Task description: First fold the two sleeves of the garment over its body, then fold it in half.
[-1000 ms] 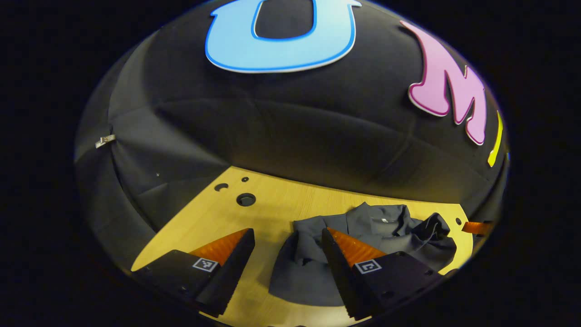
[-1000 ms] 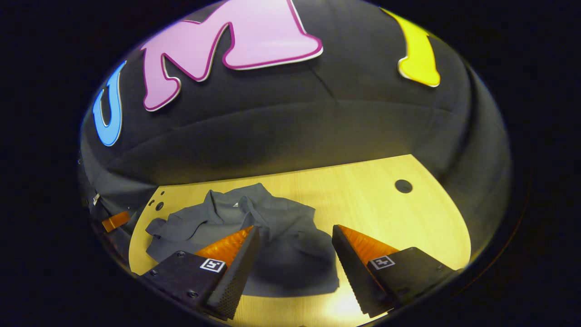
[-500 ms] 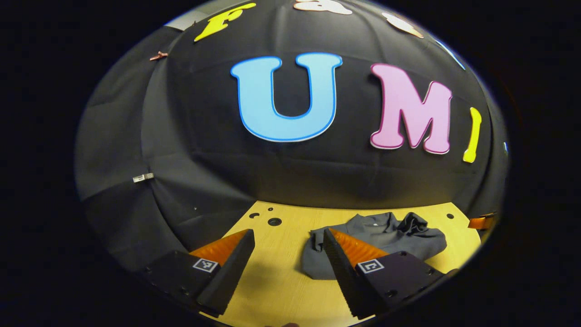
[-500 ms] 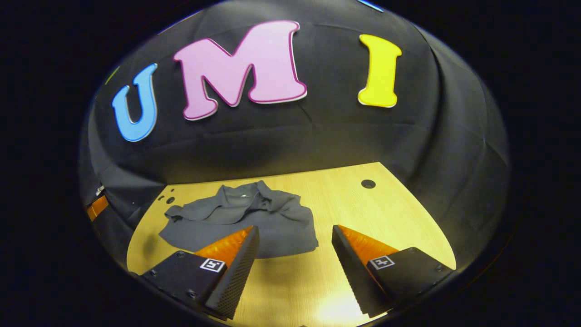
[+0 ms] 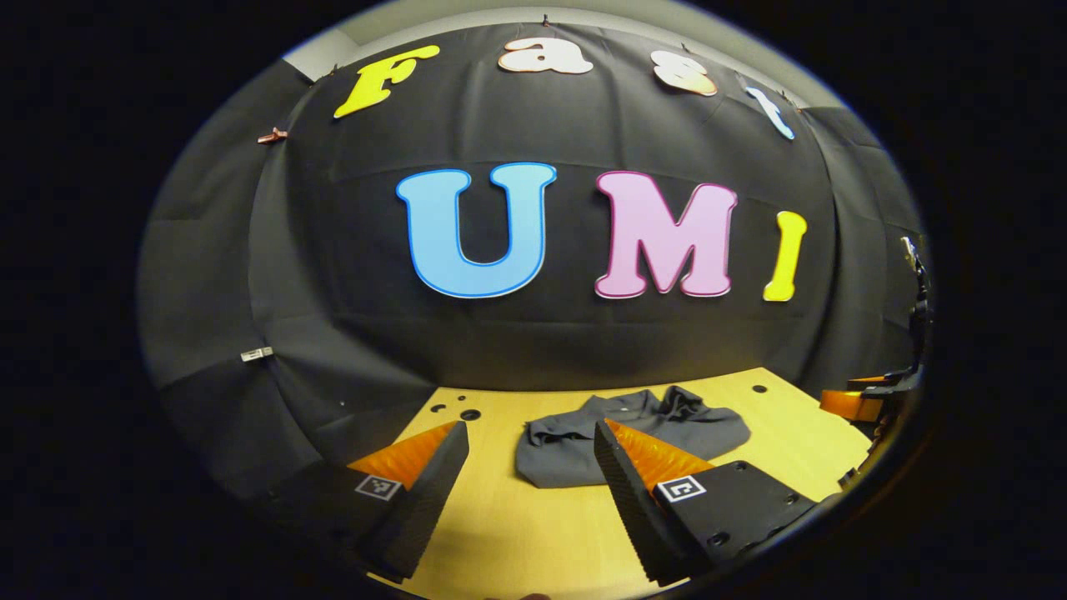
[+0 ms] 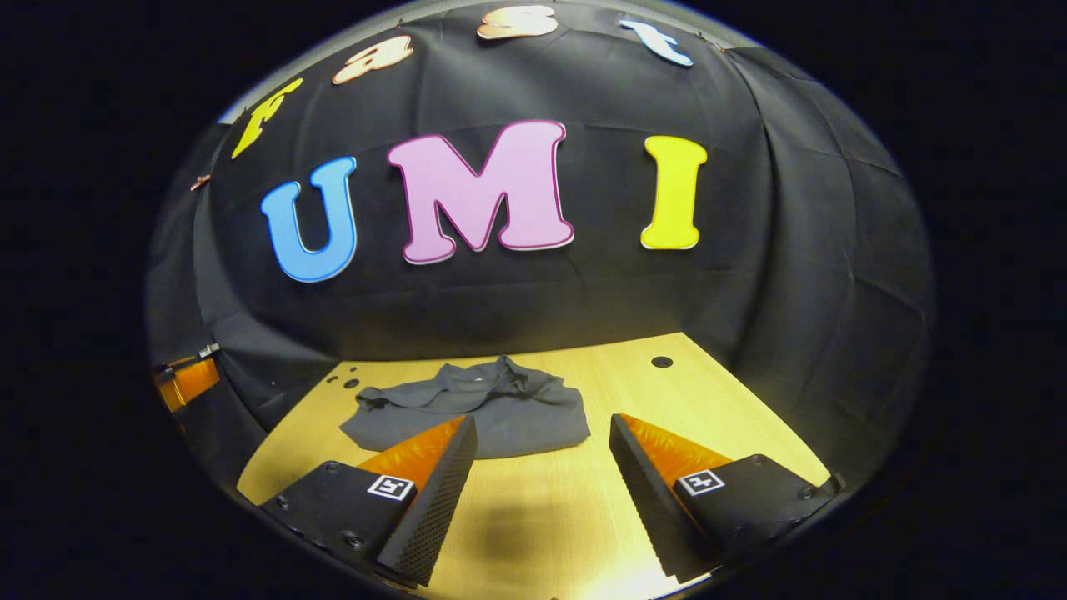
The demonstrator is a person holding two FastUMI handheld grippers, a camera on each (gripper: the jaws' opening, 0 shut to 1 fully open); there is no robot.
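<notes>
The left gripper and right gripper hang with fingers spread and empty above the counter; the shirt lies in a folded bundle near the far edge, apparently finished.

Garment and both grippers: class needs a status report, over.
Left gripper open, holding nothing. Right gripper open, holding nothing. Grey garment lies in a folded bundle on the wooden table, clear of both. Nothing in the way.

Dark grey collared garment, folded into a compact, rumpled bundle, collar up toward the back wall. Lying flat on the wooden surface, near its far edge.
</notes>
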